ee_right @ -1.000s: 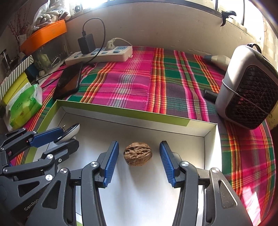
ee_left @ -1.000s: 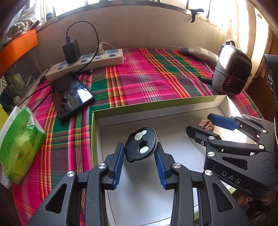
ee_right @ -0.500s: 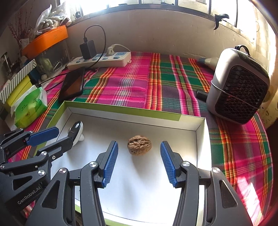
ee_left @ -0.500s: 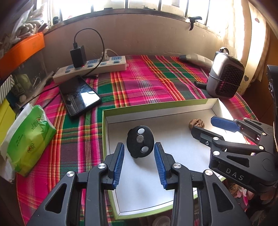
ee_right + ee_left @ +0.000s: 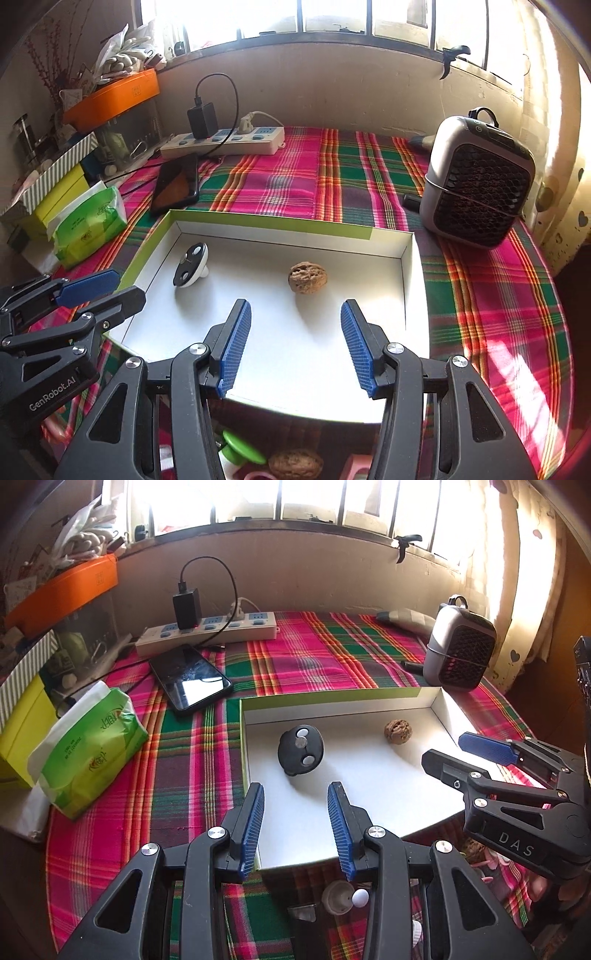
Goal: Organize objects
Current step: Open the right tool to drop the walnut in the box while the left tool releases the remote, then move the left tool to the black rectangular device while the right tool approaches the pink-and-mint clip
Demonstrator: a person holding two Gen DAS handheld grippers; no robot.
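- While both stand released and empty above the box's near edge, the left tongs (image 5: 295,823) and right tongs (image 5: 295,343) touch nothing.
- Inside the white box (image 5: 406,280), a brown wrinkled walnut (image 5: 307,277) lies apart from a round black button gadget (image 5: 301,750).
- Around it on the plaid desk (image 5: 295,177): phone (image 5: 190,679), tissue pack (image 5: 88,753), small heater (image 5: 478,184).

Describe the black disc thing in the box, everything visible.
The disc is a small round piece with a black face bearing three pale, silvery round studs in a row. The right wrist view shows a white, rounded body behind that face, so it looks like glossy plastic, mushroom-like. It lies tilted, face angled up, resting on its rim and white back on the white floor of the box, in the left part, near the left wall. Nothing else touches it; both grippers stand clear and the walnut lies apart.
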